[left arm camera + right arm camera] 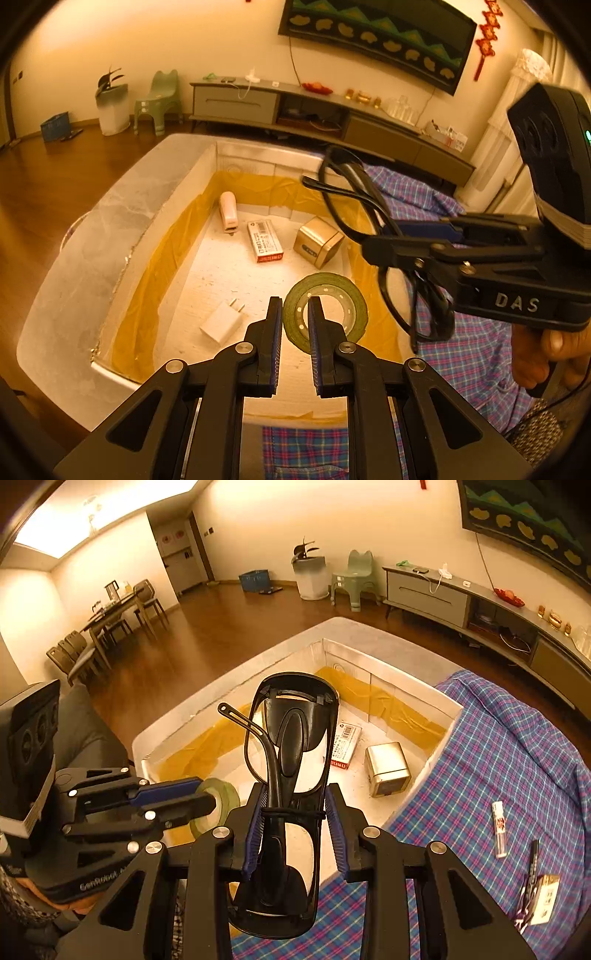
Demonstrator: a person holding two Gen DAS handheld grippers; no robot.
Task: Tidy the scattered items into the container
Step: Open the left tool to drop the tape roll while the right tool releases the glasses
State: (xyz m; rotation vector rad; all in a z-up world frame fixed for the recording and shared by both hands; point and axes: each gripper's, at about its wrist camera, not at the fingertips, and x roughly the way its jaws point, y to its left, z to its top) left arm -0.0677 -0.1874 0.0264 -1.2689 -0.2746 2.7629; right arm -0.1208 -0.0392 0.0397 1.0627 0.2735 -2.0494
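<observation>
A white foam box (110, 229) (373, 664) lined with yellow tape holds a stapler (228, 211), a red-and-white staple box (264, 240), a gold tin (318, 240) (387, 768) and a white plug (222, 320). My left gripper (295, 306) is shut on a green tape roll (328, 295) (221, 794), one finger through its hole, low over the box floor. My right gripper (295, 794) (373, 243) is shut on black glasses (291, 746) (354, 206), held over the box's right side.
A blue plaid cloth (498, 746) (476, 354) lies right of the box. On it lie a small clear tube (499, 829), a black pen (532, 864) and a small card box (546, 901). A TV cabinet (295, 107) and wooden floor lie beyond.
</observation>
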